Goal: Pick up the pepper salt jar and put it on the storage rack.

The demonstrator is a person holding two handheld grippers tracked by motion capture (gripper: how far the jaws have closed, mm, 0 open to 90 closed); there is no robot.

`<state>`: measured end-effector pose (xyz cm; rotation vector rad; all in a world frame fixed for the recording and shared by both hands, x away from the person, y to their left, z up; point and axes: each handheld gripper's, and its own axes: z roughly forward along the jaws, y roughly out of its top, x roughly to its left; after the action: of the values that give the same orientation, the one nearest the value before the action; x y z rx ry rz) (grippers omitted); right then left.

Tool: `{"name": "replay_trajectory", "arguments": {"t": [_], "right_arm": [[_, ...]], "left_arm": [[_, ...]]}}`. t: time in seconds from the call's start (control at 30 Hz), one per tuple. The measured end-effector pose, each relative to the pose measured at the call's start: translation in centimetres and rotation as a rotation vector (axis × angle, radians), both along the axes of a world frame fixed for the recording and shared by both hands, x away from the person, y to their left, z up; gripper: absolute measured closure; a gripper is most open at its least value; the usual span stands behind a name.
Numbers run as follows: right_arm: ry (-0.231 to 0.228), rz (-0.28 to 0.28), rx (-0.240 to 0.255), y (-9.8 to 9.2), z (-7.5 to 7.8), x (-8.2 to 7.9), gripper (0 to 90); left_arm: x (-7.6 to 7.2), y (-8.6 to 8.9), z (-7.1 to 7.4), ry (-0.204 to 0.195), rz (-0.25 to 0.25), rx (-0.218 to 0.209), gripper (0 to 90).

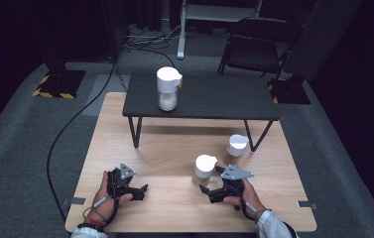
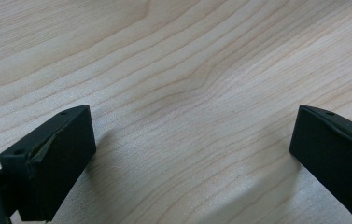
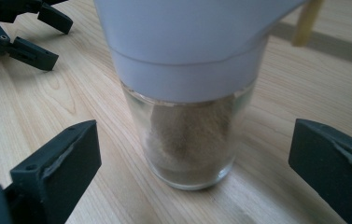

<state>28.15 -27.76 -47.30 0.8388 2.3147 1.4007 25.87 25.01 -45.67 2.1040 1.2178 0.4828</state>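
Three glass jars with white spouted lids are in the high view. One jar (image 1: 167, 89) stands on a low black shelf (image 1: 214, 96). A second jar (image 1: 236, 148) stands on the wooden table (image 1: 174, 144) by the shelf's right leg. The third jar (image 1: 204, 169), (image 3: 190, 140) holds brownish powder and stands just ahead of my right gripper (image 1: 209, 181), (image 3: 194, 149). That gripper is open, with a jaw wide on each side of the jar and not touching it. My left gripper (image 1: 142, 191), (image 2: 192, 135) is open over bare wood.
The black shelf stands on thin legs across the far half of the table, with a gap beneath it. My left gripper (image 3: 19, 28) also appears far off in the right gripper view. A folding chair (image 1: 259, 44) and cables lie on the floor beyond.
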Motion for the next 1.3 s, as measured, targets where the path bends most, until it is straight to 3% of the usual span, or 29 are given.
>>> {"name": "replay_trajectory", "arguments": {"t": [0.13,0.37,0.63,0.77,0.97,1.07,1.3], "right_arm": [[0.002,-0.011,-0.004,0.7,-0.2,0.1,2.6],[0.021,-0.021,0.034,1.5,-0.4,0.6,5.9],[-0.008,-0.045,0.041,2.3,-0.5,0.1,19.7],[-0.051,-0.071,0.038,3.1,-0.6,-0.5,22.9],[-0.068,-0.097,0.047,3.3,-0.7,-0.9,28.8],[-0.091,-0.104,0.025,3.6,-0.4,-1.3,29.8],[-0.097,-0.107,0.021,3.6,-0.1,-1.5,30.1]], "left_arm": [[0.0,0.0,0.0,0.000,0.000,0.000,0.2],[0.0,0.0,0.0,0.000,0.000,0.000,0.2],[0.0,0.0,0.0,-0.001,0.002,-0.002,0.1],[0.0,0.0,0.0,0.000,0.002,-0.001,0.2],[0.0,0.0,0.0,0.000,0.005,-0.001,0.2],[0.0,0.0,0.0,0.000,0.005,-0.001,0.2],[0.0,-0.1,0.0,0.000,0.006,-0.001,0.2]]}}
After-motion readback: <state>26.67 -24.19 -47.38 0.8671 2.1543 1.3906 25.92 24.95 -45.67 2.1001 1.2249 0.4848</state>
